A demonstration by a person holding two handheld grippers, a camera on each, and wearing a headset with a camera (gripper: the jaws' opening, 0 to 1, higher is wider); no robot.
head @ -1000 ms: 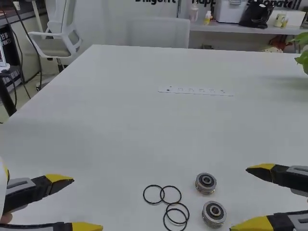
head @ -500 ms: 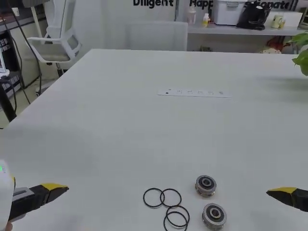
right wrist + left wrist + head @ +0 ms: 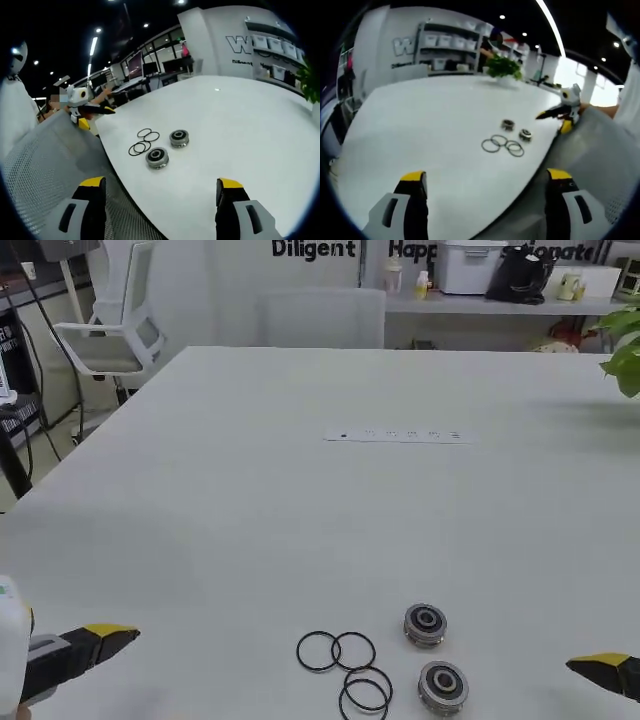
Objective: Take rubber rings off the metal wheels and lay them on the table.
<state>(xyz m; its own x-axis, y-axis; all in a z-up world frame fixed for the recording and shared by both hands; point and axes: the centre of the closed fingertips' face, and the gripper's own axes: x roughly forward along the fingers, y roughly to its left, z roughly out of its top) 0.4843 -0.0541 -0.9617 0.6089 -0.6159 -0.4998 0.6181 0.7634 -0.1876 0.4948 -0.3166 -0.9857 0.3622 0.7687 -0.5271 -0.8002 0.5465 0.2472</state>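
Two metal wheels point(image 3: 425, 625) point(image 3: 443, 685) lie flat near the table's front edge, with no ring on either that I can see. Just left of them several black rubber rings point(image 3: 345, 668) lie loose on the white table point(image 3: 300, 510), some overlapping. My left gripper point(image 3: 486, 177) is open and empty, off the table's front left, and one yellow fingertip point(image 3: 100, 638) shows in the head view. My right gripper point(image 3: 161, 184) is open and empty at the front right, its fingertip point(image 3: 600, 665) well clear of the wheels point(image 3: 157, 156) and rings point(image 3: 142, 142).
A flush socket strip point(image 3: 395, 435) sits mid-table. A white chair point(image 3: 110, 320) stands past the far left corner and a plant point(image 3: 625, 360) at the far right edge. Shelves with boxes line the back wall.
Both grippers have drawn back and outward toward the near edge, so one tip of each shows where both jaws did. The wheels and rings have not moved.
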